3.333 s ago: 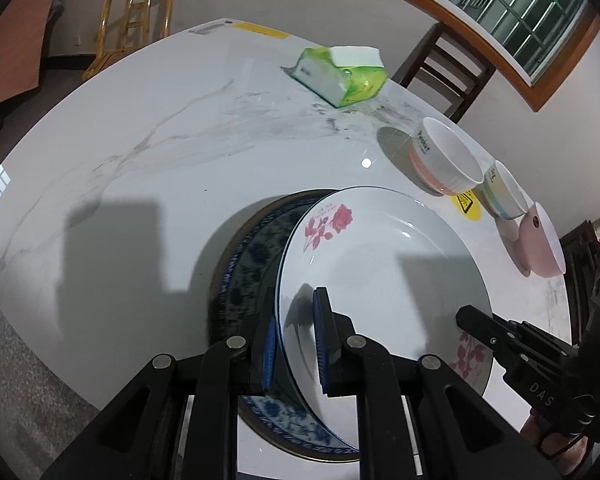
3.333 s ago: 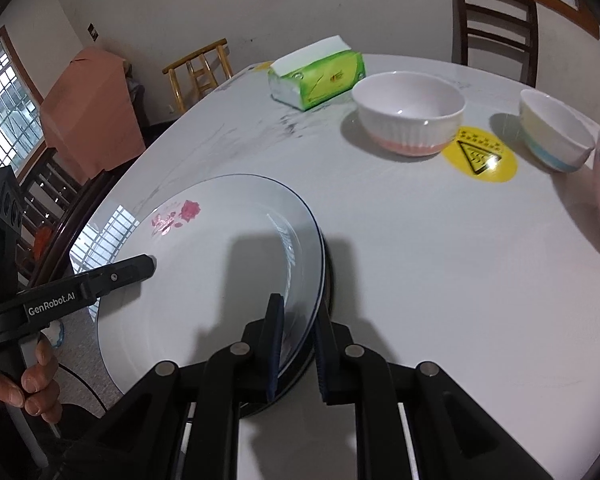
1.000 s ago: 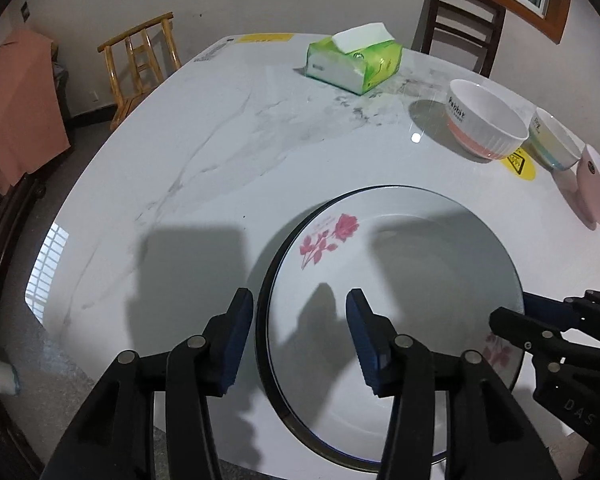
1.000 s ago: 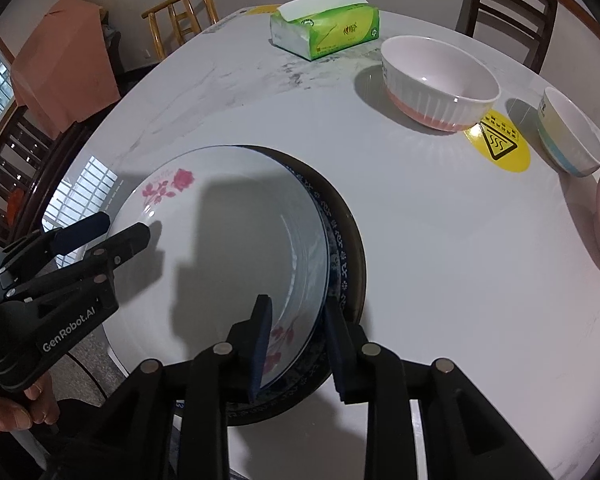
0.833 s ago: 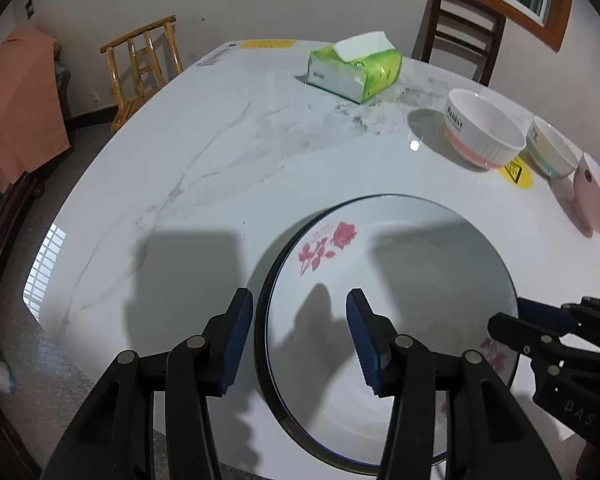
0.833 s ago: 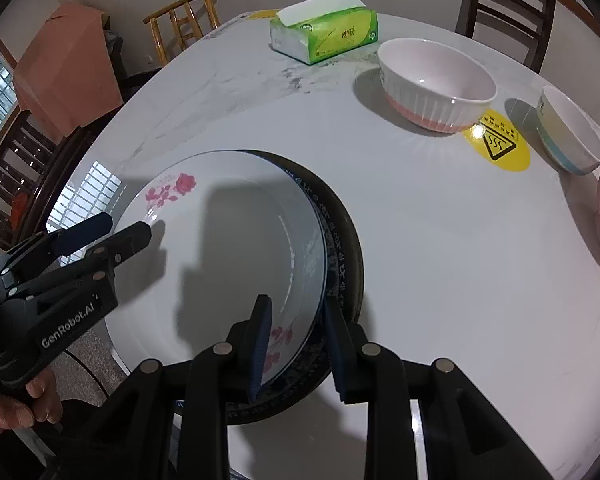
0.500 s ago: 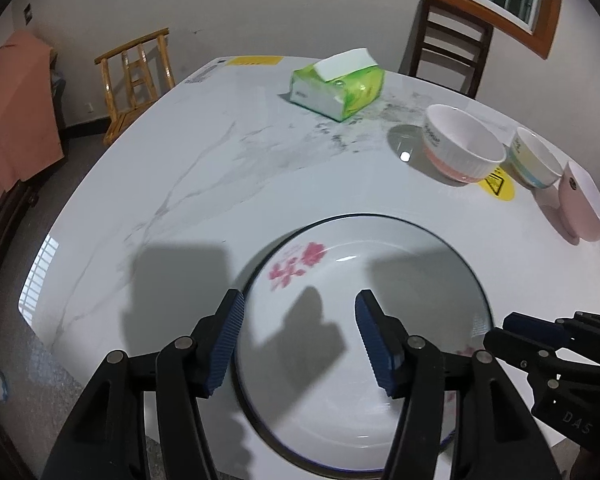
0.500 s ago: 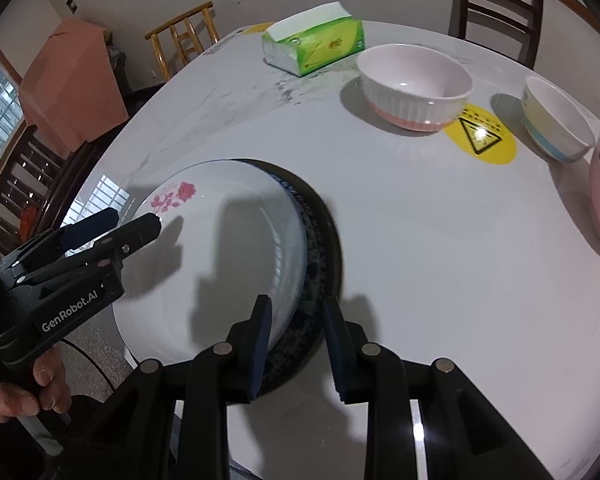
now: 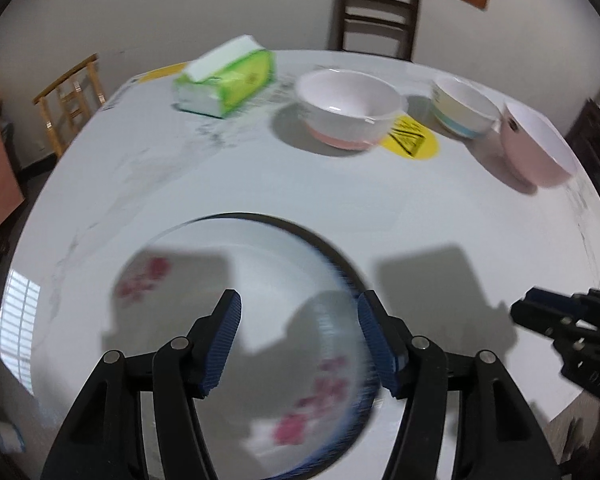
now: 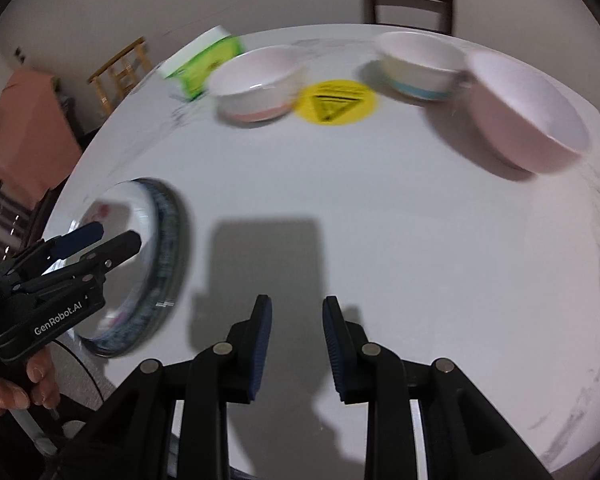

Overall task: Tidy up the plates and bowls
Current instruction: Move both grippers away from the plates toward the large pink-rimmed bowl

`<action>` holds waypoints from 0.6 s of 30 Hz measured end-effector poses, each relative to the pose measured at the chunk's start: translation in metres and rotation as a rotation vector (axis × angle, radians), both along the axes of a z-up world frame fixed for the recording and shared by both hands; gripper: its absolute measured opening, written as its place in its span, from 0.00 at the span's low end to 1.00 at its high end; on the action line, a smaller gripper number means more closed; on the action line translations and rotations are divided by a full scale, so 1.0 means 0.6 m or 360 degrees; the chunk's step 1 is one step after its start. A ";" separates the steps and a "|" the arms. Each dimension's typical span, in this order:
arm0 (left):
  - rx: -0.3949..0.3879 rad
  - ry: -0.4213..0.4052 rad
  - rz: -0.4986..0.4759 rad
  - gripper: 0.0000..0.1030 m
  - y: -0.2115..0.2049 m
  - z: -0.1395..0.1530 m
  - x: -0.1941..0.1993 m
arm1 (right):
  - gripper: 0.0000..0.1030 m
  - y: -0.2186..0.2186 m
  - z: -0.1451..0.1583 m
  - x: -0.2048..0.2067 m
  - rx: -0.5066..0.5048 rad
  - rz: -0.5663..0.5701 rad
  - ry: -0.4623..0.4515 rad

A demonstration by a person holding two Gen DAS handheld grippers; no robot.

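A white plate with pink flowers [image 9: 260, 276] lies on a blue-patterned plate [image 9: 350, 280] near the table's front edge. My left gripper [image 9: 300, 332] hovers over the white plate's right half; its jaws are opening and hold nothing. Over bare table to the right of the plates [image 10: 156, 248], my right gripper [image 10: 296, 320] stands slightly open, with nothing between its fingers. Three bowls sit at the back: a white bowl with a pink base [image 10: 256, 84], a yellow and blue bowl [image 10: 420, 68], and a pink bowl [image 10: 528, 116].
A green tissue box [image 9: 228, 76] sits at the back left of the round marble table [image 10: 380, 220], and a yellow warning sticker [image 10: 334, 102] lies between two bowls. Wooden chairs [image 9: 376, 4] stand beyond the table. A hand [image 10: 16, 384] holds the left gripper [image 10: 104, 240].
Both grippers have swung to the right. The right one has come off the plate's rim and now hangs over bare table. The left jaws have spread wider. The white plate rests on the blue one.
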State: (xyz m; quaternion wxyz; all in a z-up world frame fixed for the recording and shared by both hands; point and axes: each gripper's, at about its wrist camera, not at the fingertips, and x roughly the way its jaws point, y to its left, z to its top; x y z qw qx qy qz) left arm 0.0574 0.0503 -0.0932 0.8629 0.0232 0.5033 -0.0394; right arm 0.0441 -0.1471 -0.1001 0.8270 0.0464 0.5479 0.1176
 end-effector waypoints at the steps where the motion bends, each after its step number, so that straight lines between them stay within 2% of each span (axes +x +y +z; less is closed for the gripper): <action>1: -0.0005 0.0005 -0.0022 0.56 -0.013 -0.002 0.003 | 0.26 -0.015 -0.001 -0.001 0.0012 -0.0018 -0.0010; 7: -0.0041 0.0007 -0.0089 0.57 -0.092 0.001 0.028 | 0.30 -0.139 0.009 -0.003 -0.0018 -0.0184 -0.0058; 11: -0.0033 -0.0002 -0.0097 0.66 -0.135 0.007 0.048 | 0.37 -0.200 0.037 -0.001 -0.0103 -0.0240 -0.0133; 18: -0.0070 0.0015 -0.0156 0.66 -0.200 0.028 0.092 | 0.39 -0.306 0.059 0.038 0.0025 -0.0431 -0.0174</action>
